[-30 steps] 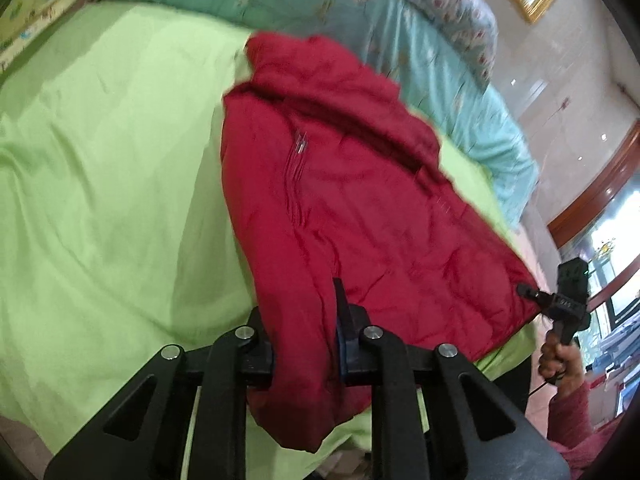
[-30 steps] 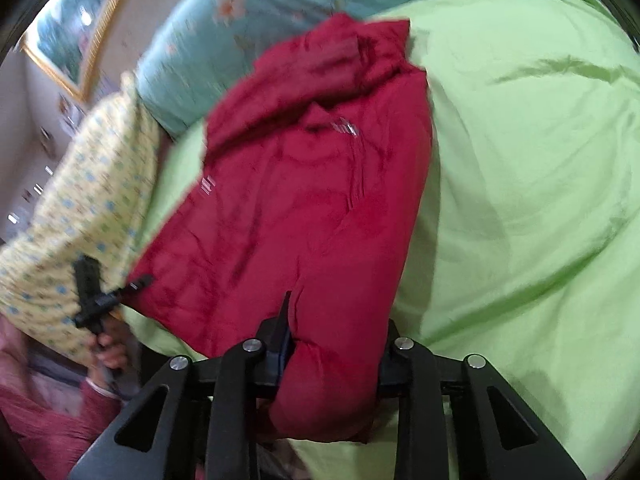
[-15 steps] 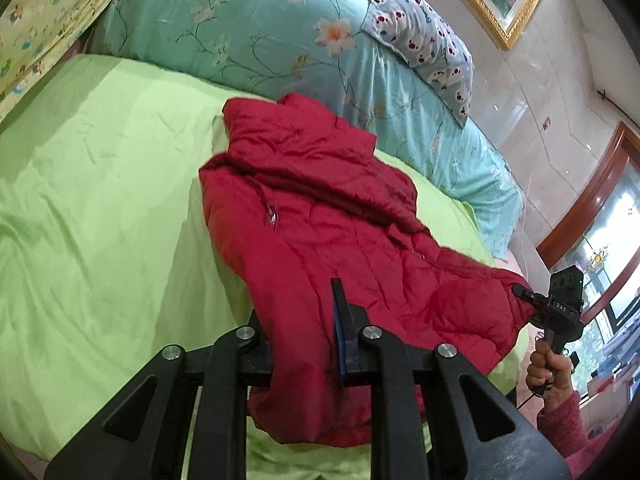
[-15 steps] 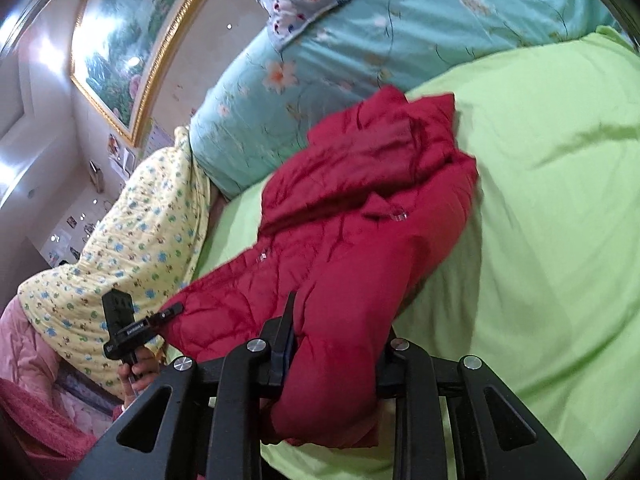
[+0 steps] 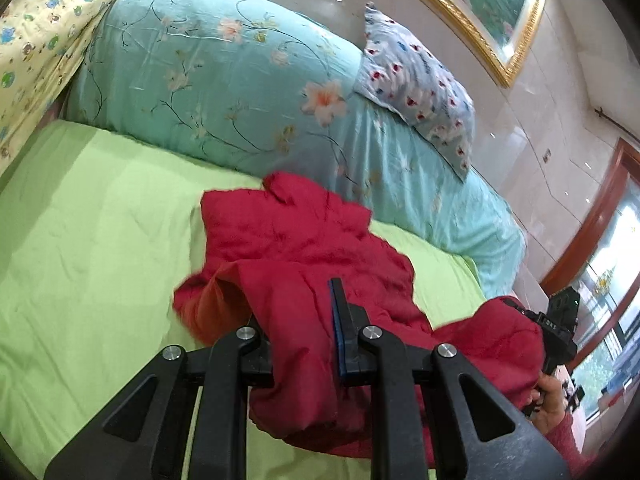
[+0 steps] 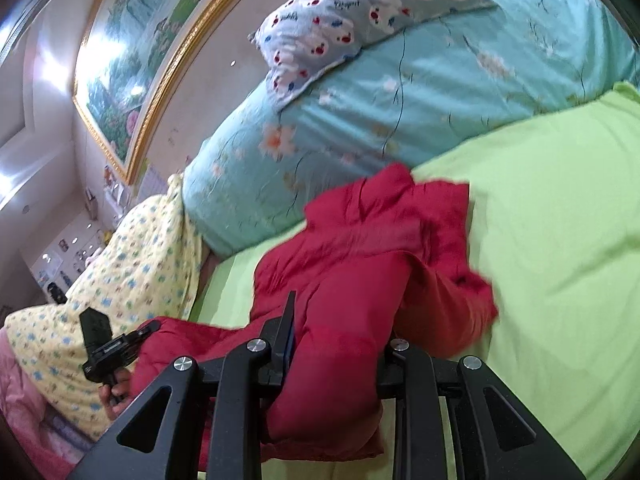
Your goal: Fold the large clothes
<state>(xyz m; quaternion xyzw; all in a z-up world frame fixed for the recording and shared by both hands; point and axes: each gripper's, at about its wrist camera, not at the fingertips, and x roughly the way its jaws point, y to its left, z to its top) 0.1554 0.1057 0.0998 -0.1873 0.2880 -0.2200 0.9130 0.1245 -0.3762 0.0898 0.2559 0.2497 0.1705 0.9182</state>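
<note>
A red padded jacket [image 5: 304, 248] lies on the green bed sheet [image 5: 88, 248], its collar end toward the pillows. My left gripper [image 5: 296, 304] is shut on one corner of the jacket's hem and holds it lifted above the bed. My right gripper [image 6: 340, 320] is shut on the other hem corner of the jacket [image 6: 360, 264], also lifted. The jacket's lower half hangs bunched between the two grippers over its upper half. The right gripper also shows in the left wrist view [image 5: 556, 320], and the left gripper in the right wrist view [image 6: 108, 344].
A large turquoise flowered quilt [image 5: 224, 80] and a small spotted pillow [image 5: 416, 80] lie along the head of the bed. A yellow patterned blanket [image 6: 120, 280] lies at one side. A framed picture [image 6: 152, 52] hangs on the wall.
Both grippers have lifted the jacket's hem and carried it toward the collar. The jacket, flat a second ago, now doubles over itself.
</note>
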